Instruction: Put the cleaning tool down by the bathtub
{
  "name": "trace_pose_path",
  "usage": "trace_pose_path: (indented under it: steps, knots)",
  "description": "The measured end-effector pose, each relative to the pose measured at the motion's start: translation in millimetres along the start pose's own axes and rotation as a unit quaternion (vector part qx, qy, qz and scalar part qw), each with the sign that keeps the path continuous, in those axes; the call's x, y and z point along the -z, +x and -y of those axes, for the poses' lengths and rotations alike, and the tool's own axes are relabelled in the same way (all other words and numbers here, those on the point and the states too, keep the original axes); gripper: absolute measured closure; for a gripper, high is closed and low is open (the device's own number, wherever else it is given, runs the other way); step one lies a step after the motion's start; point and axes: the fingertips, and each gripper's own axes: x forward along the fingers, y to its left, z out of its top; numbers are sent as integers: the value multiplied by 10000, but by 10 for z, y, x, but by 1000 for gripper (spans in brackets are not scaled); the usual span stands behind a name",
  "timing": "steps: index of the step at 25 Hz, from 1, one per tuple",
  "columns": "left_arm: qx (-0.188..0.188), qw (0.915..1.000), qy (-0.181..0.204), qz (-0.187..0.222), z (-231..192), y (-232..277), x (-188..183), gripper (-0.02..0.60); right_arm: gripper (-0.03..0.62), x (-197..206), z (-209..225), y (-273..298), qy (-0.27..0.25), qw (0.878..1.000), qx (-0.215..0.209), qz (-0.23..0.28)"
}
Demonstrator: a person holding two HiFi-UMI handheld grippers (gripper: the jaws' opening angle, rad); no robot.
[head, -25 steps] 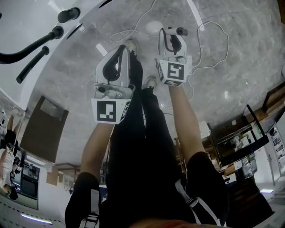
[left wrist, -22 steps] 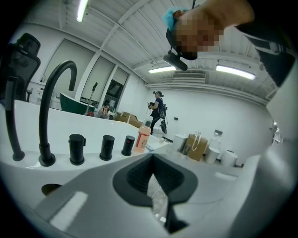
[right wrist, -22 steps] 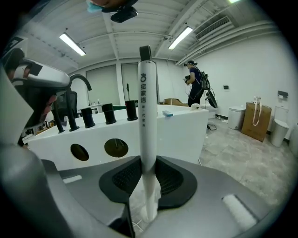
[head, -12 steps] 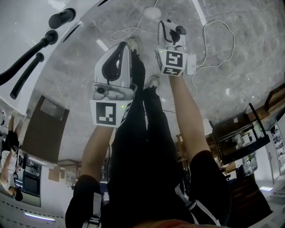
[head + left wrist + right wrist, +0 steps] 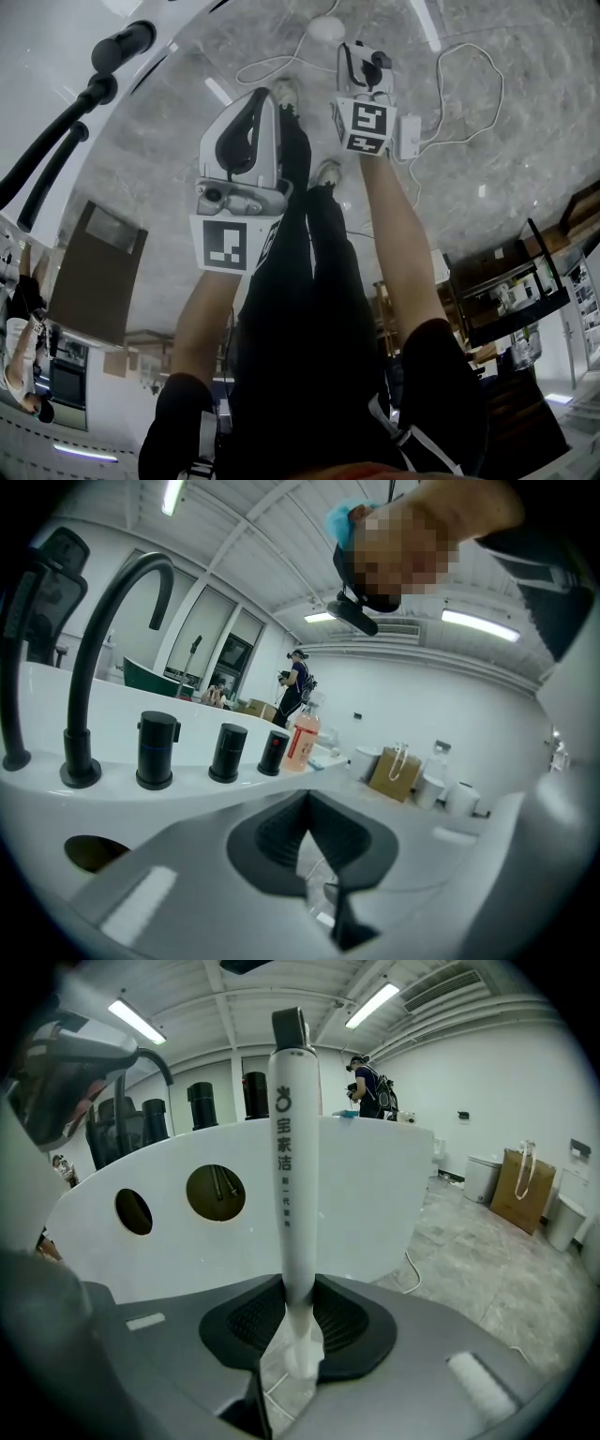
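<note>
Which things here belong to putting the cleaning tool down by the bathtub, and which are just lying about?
Job in hand: cleaning tool, gripped in the right claw; white bathtub.
Lying about: pink bottle; brown paper bag; white cable on the floor.

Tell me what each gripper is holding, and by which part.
The right gripper holds the cleaning tool, clamped near the camera-side end of its white shaft. The left gripper holds nothing; its jaws are together.
</note>
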Motion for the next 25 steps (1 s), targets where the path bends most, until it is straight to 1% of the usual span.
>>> trace_pose_path:
  steps: [15, 18, 25]
  knots:
    - [-39, 9999, -93, -94, -139, 141, 167, 573, 500, 482, -25, 361, -25, 9986, -28, -536]
    - [-15, 9998, -120, -149, -166, 167, 196, 572, 500, 535, -42, 443, -76, 9980, -48, -627]
    - [-52, 9998, -151, -117, -219, 227, 162, 572, 501, 578, -42, 613, -133, 9970, -56, -763]
